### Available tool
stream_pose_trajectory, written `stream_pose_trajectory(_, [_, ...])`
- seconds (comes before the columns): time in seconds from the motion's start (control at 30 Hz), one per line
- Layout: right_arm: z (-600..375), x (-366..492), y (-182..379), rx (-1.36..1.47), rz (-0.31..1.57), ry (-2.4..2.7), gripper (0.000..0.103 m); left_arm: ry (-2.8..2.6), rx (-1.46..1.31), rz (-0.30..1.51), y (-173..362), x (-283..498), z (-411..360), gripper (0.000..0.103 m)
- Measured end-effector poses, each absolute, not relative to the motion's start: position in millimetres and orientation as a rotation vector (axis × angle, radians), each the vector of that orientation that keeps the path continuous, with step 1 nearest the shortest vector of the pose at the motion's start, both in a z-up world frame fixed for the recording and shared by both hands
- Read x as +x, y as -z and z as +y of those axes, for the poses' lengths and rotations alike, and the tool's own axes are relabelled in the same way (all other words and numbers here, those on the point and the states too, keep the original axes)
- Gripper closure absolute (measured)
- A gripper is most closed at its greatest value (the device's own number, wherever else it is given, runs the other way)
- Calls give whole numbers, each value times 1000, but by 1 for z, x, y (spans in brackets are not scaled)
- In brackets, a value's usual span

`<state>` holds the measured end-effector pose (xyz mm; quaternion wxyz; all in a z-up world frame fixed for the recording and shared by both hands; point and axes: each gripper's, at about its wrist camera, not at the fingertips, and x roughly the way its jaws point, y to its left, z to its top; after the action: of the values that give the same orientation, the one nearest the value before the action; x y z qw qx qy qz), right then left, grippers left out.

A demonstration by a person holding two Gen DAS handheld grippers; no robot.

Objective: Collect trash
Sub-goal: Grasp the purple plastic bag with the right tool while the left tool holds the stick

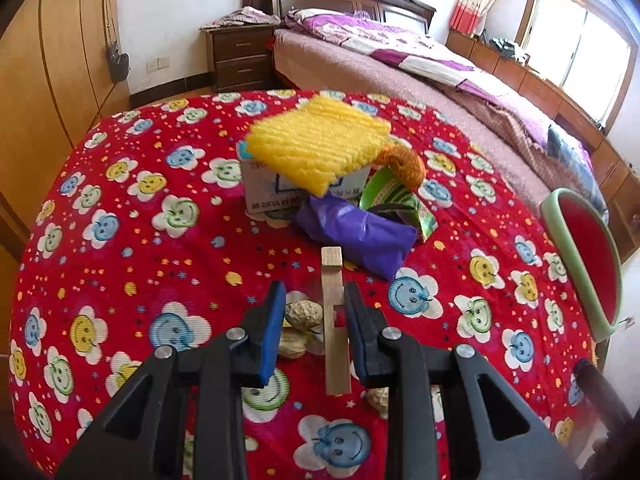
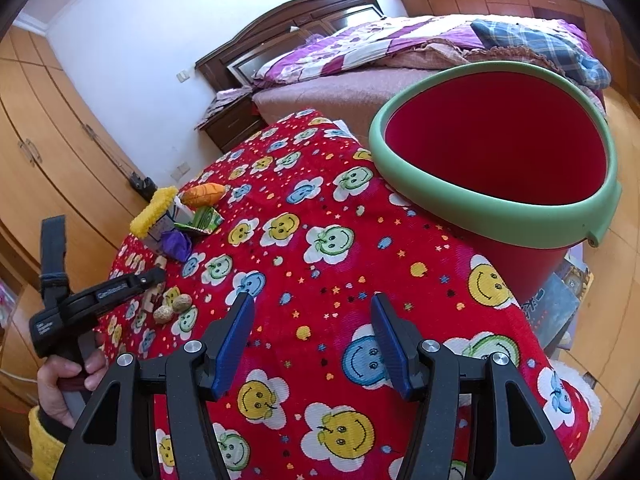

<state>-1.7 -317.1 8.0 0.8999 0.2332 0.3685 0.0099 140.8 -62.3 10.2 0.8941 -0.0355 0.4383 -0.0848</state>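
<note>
Trash lies on the table [image 1: 120,208], which is covered by a red smiley-flower cloth. In the left wrist view a wooden block [image 1: 334,320] stands between the blue pads of the left tongs [image 1: 315,334], close against the right pad, with peanut shells [image 1: 305,314] on the cloth just beside the left pad. The jaws are narrowed around the block; the right pad seems to touch it, but a gap shows on the left side, so a firm clamp cannot be told. Beyond the tips sits a pile: a yellow sponge [image 1: 318,142] on a small carton [image 1: 268,196], a purple wrapper [image 1: 356,234], a green packet [image 1: 394,200] and an orange plush piece [image 1: 406,164]. The right tongs [image 2: 312,338] hang apart over bare cloth, nothing between them. The red bucket [image 2: 496,204] with a green rim stands at the table's far right edge, well apart from the pile.
</note>
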Motion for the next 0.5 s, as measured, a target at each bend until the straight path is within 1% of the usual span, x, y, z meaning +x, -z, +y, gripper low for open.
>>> stream_pose_trajectory(0.27, [-293,15,-23,408,764,-54,41,160,-114,859,-30,140,-32,73])
stream_pose_trajectory(0.5, [-263,45,-32,332,778,-91,41,73,-102,847,-33,149,2,73])
